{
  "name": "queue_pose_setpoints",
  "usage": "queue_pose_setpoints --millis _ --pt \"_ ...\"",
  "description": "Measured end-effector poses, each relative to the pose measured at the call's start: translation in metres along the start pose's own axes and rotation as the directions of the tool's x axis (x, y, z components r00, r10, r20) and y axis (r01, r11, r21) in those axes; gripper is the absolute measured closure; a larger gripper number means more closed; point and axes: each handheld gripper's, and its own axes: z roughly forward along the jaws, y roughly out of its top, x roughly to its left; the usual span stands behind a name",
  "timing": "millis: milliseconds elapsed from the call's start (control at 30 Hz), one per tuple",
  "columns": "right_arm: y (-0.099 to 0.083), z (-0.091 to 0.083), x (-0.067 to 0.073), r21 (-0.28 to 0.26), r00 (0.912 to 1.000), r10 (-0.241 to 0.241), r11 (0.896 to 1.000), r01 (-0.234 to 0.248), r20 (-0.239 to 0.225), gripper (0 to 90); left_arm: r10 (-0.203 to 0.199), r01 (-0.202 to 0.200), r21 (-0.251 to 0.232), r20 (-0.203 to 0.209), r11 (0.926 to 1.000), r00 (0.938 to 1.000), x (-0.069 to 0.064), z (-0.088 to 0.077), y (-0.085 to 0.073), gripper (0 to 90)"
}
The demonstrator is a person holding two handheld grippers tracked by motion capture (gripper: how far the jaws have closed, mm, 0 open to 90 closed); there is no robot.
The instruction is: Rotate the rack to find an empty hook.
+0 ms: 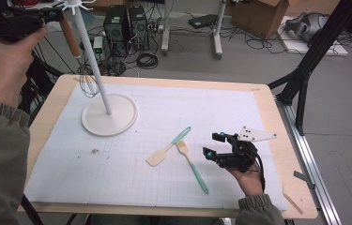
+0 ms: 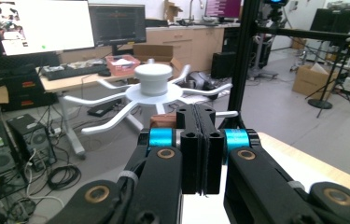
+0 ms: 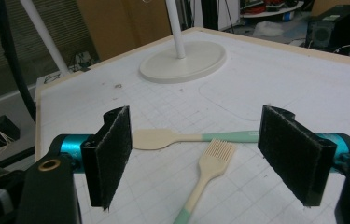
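A white rack (image 1: 110,116) with hook arms at its top (image 2: 153,79) stands at the table's back left. A whisk (image 1: 72,40) with a brown wooden handle hangs beside its pole, wires lowest. My left gripper (image 1: 57,16), held high by the rack top, is shut (image 2: 199,116), with the handle's top end (image 2: 163,120) right at the jaw tips; the pinched part is hidden. On the white mat lie a cream spatula (image 1: 166,149) (image 3: 163,138) and a cream brush (image 1: 193,168) (image 3: 212,161), both with teal handles. My right gripper (image 1: 212,144) (image 3: 196,156) stands open just right of them, holding nothing.
The rack's round base (image 3: 182,60) takes up the mat's back left. Computer towers (image 1: 126,26) and cables crowd the floor behind the table. A black frame post (image 1: 305,70) stands at the right edge. A small crumb (image 1: 95,151) lies on the mat.
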Motion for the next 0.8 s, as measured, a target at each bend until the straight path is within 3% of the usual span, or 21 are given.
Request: queue_pose_setpoints --millis 100,300,367,433,500,800 --pt "0.000 0.000 0.000 0.003 1.0000 -0.001 1.000 0.001 0.002 25.3 -0.008 0.008 -0.001 -0.002 1.0000 1.0000 0.001 0.000 0.000 88.5" --pt "0.000 0.001 -0.001 0.003 1.0000 -0.002 1.000 0.002 0.008 25.3 0.021 -0.021 0.013 0.007 0.9997 0.9998 0.000 -0.006 0.000 87.1" --pt "0.000 0.002 0.000 0.007 1.0000 -0.002 1.000 0.002 0.005 25.3 0.028 -0.028 0.005 0.019 0.9996 0.9994 -0.002 -0.009 0.000 85.6" --pt "0.000 0.002 0.000 0.006 1.0000 -0.003 1.000 0.003 0.008 25.3 0.030 -0.032 0.030 0.040 0.9990 0.9987 -0.002 -0.010 -0.001 81.3" --pt "0.000 0.002 -0.001 0.002 1.0000 0.003 1.000 -0.003 0.008 25.4 0.049 -0.050 0.044 0.036 0.9977 0.9982 -0.002 -0.012 -0.003 79.4" --pt "-0.001 0.003 -0.003 0.012 0.9998 0.004 1.000 -0.004 0.019 25.3 0.047 -0.049 0.037 0.076 0.9981 0.9960 -0.001 -0.027 -0.019 73.0"
